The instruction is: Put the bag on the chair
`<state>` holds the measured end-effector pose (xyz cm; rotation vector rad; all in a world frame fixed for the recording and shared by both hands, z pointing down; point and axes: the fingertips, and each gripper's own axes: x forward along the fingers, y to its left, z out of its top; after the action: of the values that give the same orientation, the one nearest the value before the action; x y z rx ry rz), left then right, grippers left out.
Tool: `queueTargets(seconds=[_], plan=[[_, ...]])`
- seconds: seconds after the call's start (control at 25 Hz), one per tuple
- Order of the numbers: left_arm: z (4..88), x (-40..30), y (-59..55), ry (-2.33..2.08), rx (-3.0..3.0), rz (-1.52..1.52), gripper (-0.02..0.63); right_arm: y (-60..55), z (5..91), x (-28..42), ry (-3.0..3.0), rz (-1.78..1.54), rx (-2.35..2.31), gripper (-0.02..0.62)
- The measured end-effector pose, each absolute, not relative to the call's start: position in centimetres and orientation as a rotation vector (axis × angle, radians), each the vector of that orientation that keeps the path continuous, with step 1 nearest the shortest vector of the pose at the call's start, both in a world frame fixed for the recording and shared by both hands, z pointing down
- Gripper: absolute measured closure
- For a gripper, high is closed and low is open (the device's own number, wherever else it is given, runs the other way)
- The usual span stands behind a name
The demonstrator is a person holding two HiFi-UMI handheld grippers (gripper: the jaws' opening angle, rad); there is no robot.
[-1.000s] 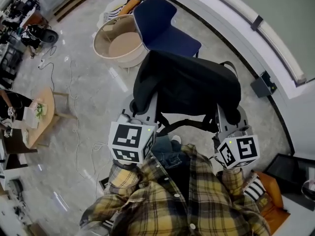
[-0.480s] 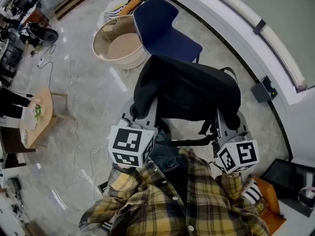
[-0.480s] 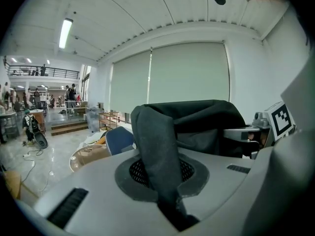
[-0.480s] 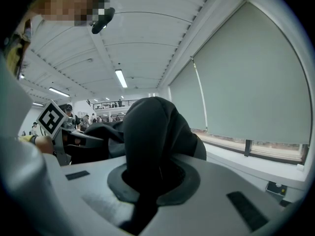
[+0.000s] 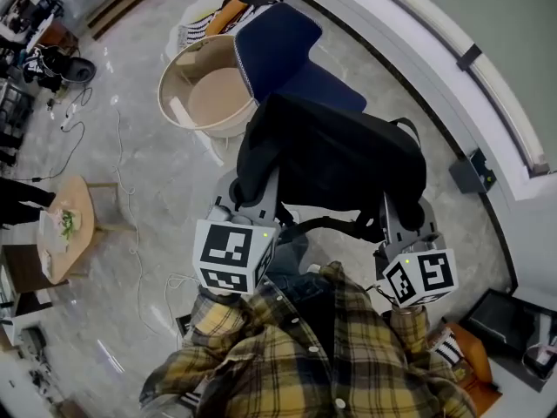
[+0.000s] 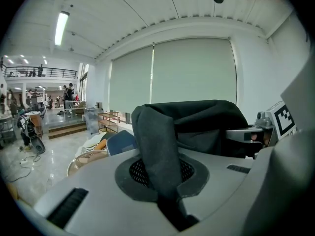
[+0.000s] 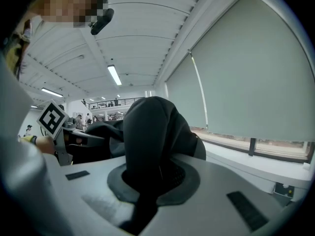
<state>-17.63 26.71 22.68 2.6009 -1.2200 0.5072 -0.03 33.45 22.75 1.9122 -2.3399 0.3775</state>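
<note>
While clamping down on black cloth at both ends, holding the bag aloft, clear of the floor. Pinching one fold with the left gripper, jaws squeezed nearly together on it; pinching another with the right gripper in like manner. Hanging the bag just before the blue chair, covering the seat's near edge from the head view. Standing near a round beige tub at the chair's left.

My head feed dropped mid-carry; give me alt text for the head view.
The left tongs and right tongs hold a black bag up off the floor, clamped on its fabric. A blue chair stands just beyond the bag, beside a round beige tub.
</note>
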Motion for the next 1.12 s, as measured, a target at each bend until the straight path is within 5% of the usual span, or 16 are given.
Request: queueTargets(seconds=[1.12], plan=[[25.7,-15.2,9.8,-1.016,2.657,0.550,0.566,18.3,25.4,2.2,-2.147,0.450,2.076,0.568]])
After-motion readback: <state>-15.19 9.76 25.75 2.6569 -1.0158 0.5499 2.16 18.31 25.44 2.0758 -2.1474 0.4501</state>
